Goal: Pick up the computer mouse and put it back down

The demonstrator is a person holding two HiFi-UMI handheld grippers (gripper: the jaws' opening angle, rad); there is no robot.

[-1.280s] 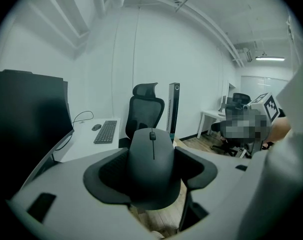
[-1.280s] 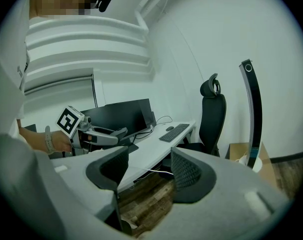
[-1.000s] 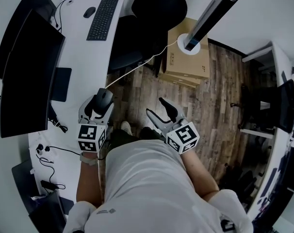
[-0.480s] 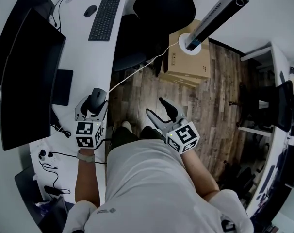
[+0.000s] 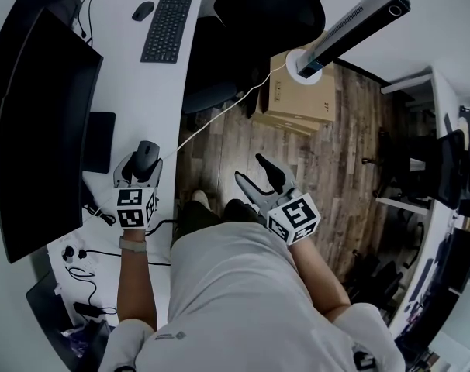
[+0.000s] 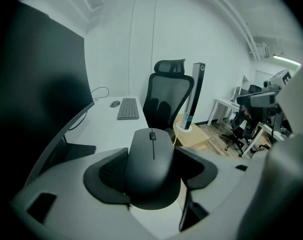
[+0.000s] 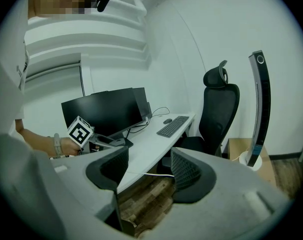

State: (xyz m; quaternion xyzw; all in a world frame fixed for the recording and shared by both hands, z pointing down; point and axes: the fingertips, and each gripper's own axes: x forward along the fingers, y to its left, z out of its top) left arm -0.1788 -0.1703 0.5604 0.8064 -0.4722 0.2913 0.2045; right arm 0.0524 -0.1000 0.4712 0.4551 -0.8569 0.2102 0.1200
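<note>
Matt black plastic mouse (image 6: 150, 164), smooth white desk (image 5: 150, 91), wood-plank floor (image 5: 351, 153), brown cardboard box (image 5: 297, 107).

Office, white desk (image 5: 130, 64), dark monitors (image 5: 41, 130), keyboard (image 5: 167, 23), mesh swivel chair (image 6: 169, 91), wood-plank floor (image 5: 351, 153)

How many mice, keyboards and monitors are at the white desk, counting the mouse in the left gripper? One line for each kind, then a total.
Mice: 2, the held mouse in the left gripper and the far mouse
Keyboards: 1, the keyboard
Monitors: 2, the near monitor and the far monitor
Total: 5
</note>
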